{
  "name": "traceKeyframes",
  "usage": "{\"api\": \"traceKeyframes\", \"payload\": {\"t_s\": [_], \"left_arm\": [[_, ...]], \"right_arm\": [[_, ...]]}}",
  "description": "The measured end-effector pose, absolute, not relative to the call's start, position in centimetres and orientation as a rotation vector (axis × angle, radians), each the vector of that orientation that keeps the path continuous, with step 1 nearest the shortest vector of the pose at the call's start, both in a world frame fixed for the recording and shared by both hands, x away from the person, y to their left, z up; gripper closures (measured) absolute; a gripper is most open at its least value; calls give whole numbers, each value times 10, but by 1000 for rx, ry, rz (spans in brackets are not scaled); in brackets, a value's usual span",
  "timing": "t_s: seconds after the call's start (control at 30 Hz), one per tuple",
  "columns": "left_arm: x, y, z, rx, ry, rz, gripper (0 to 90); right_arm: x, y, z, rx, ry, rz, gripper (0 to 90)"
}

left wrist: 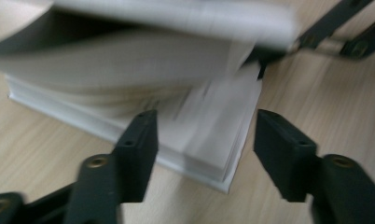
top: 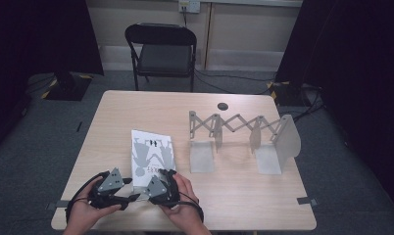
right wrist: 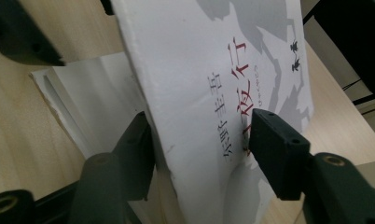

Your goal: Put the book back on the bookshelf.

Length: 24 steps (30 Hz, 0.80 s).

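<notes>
A grey folding bookend rack (top: 244,131) stands on the right half of the wooden table (top: 136,107); a dark round hole (top: 222,105) lies behind it; a black folding chair (top: 161,51) stands beyond the far edge.

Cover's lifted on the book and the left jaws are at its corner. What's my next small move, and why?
Probably ease the left gripper forward and close it on the lower pages. In the left gripper view its jaws stand open around the book corner, gripping nothing, while the right gripper has the cover between its jaws, raised off the page block. Pinning the pages should let the cover open cleanly.
</notes>
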<state>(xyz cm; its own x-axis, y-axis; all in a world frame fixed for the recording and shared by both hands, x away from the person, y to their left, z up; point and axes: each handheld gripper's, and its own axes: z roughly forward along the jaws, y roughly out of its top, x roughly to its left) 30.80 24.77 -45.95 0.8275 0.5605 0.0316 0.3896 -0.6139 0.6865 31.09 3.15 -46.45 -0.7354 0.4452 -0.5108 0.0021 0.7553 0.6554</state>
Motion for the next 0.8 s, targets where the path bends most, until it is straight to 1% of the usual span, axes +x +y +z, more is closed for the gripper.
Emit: {"api": "traceKeyframes", "payload": {"t_s": [0.07, 0.13, 0.33, 0.47, 0.67, 0.77, 0.8], "left_arm": [[311, 252, -466, 2326, 703, 273, 304], [312, 255, -470, 2320, 658, 291, 262], [316, 262, -473, 2271, 673, 280, 205], [319, 266, -476, 2278, 697, 247, 194], [320, 272, -483, 2293, 693, 258, 194], [321, 274, -484, 2281, 684, 242, 167], [322, 275, -484, 2267, 688, 265, 158]], "right_arm": [[311, 31, -462, 328, 2271, 834, 473], [312, 30, -459, 329, 2276, 832, 482], [314, 29, -451, 336, 2298, 820, 505], [316, 29, -444, 341, 2320, 805, 512], [319, 29, -429, 347, 2344, 778, 542], [321, 28, -422, 351, 2354, 766, 553], [321, 28, -420, 347, 2356, 764, 556]]}}
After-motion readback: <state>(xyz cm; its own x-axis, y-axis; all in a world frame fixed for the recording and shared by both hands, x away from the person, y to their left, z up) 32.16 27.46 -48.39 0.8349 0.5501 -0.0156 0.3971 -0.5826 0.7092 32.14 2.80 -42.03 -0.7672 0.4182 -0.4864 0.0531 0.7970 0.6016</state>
